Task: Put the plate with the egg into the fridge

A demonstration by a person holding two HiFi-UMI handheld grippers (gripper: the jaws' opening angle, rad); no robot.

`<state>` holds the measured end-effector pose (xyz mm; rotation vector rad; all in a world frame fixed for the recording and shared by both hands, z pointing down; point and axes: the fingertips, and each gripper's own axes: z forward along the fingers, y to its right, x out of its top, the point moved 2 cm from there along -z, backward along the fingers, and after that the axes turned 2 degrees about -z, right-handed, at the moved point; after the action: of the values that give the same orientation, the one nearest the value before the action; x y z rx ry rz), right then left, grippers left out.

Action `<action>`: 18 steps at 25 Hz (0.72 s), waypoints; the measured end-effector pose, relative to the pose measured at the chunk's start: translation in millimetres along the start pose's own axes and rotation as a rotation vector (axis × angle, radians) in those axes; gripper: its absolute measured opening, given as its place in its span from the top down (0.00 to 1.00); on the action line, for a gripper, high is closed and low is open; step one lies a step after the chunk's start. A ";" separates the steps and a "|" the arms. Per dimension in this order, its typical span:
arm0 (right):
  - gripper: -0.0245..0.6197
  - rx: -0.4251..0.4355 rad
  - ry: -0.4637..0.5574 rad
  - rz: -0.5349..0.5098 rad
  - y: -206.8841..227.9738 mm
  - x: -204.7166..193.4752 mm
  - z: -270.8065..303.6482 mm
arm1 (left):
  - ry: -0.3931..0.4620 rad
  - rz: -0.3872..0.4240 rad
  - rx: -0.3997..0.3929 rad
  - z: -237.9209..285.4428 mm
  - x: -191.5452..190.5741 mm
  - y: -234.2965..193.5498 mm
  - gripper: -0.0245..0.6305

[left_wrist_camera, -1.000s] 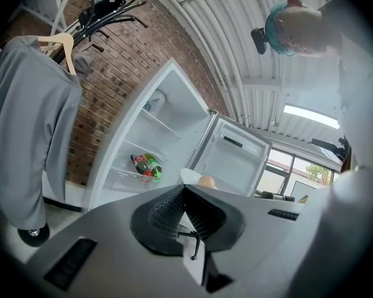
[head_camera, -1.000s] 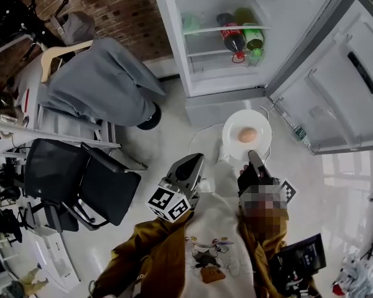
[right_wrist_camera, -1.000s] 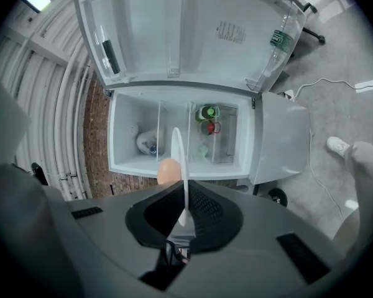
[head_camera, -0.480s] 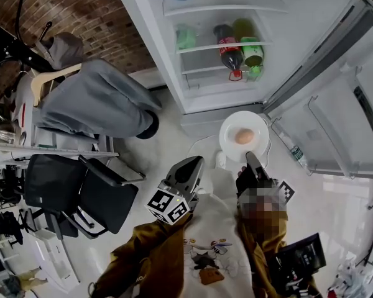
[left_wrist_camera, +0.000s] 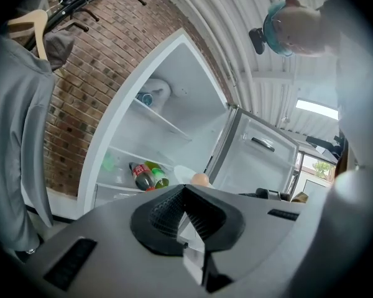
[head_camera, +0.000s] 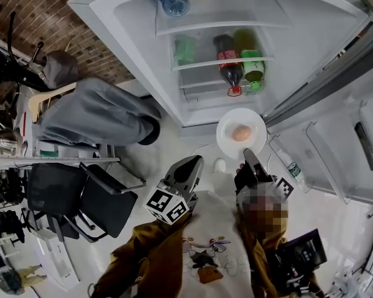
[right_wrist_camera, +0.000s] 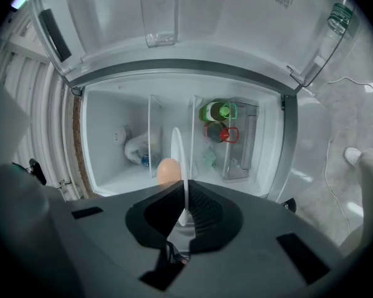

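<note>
A white plate with a brown egg on it is held out level in front of the open fridge. My right gripper is shut on the plate's near rim. In the right gripper view the plate stands edge-on between the pads, the egg just left of it. My left gripper hangs beside it on the left, jaws together and holding nothing. In the left gripper view its tips meet, with the egg peeking over them.
On the fridge shelf lie a cola bottle and a green bottle, with a water bottle higher up. The open door stands at the right. A grey coat and a black chair are at the left.
Both grippers and the plate with the egg have moved toward the fridge, which now fills more of the head view. The right gripper's hold on the plate is unchanged.
</note>
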<state>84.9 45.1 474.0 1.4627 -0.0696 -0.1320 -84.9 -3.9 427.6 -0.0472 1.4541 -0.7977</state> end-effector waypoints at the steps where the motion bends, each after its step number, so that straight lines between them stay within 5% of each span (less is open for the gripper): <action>1: 0.93 0.003 -0.004 -0.001 -0.5 4.4 4.9 | 0.001 0.000 0.004 5.4 2.1 -1.5 0.95; 18: 0.93 0.043 -0.064 -0.006 -7.1 71.4 63.1 | 0.024 0.034 0.015 97.2 25.0 -10.4 0.95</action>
<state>147.3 -27.3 471.4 1.5019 -0.1204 -0.1831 -5.4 -66.1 427.1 -0.0013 1.4680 -0.7844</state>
